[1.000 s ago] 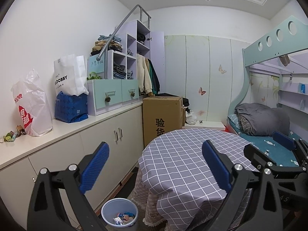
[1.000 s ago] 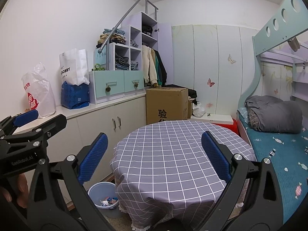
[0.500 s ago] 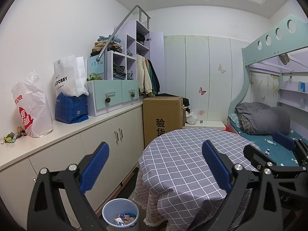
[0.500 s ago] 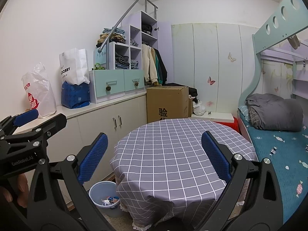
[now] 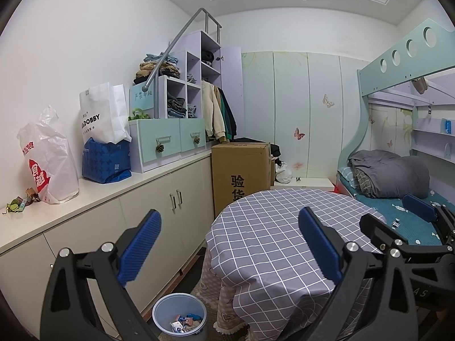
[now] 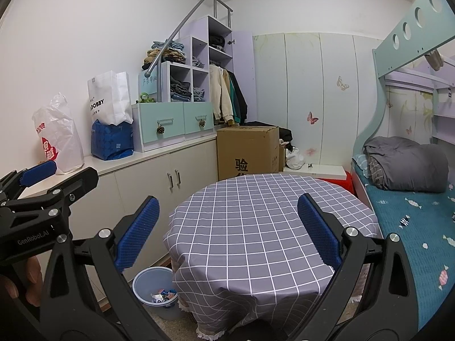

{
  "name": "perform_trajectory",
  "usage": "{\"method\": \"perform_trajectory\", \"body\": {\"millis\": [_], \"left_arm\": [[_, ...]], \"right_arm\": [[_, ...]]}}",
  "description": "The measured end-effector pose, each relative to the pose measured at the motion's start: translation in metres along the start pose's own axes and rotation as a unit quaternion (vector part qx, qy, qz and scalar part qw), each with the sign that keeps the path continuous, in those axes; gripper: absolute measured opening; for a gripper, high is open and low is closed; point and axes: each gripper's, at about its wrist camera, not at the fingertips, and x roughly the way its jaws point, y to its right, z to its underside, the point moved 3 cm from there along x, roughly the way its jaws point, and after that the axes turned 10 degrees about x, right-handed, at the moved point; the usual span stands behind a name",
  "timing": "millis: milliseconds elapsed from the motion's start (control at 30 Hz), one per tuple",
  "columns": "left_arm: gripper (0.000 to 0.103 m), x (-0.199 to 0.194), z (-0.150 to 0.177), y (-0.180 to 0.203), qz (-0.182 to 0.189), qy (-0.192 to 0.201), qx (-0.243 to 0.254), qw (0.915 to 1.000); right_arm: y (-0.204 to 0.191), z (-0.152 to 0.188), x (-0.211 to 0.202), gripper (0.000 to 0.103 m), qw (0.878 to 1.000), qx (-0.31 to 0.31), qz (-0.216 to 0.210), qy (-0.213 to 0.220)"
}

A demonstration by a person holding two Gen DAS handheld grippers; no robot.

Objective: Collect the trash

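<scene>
Held both hand-held grippers, left (image 5: 229, 244) and right (image 6: 227, 231), wide apart and empty over the checked surface (image 6: 256, 213); bin (image 6: 152, 284) beside it held scraps.

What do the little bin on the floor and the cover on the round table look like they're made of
The bin looks like thin plastic: pale blue, slightly see-through wall, smooth rolled rim, wrappers inside. The table cover looks like woven cloth, matte grey with a white grid; it drapes in soft folds over the edge and ends in a fringed hem. Exact fibre can't be told.
</scene>
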Motion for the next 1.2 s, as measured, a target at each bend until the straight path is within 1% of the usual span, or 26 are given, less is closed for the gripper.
{"method": "perform_trajectory", "body": {"millis": [1200], "left_arm": [[0.095, 0.0005, 0.0011, -0.0015, -0.001, 0.001, 0.002, 1.0000]], "right_arm": [[-0.0046, 0.0025, 0.0002, 0.096, 1.000, 0.002, 0.002, -0.002]]}}
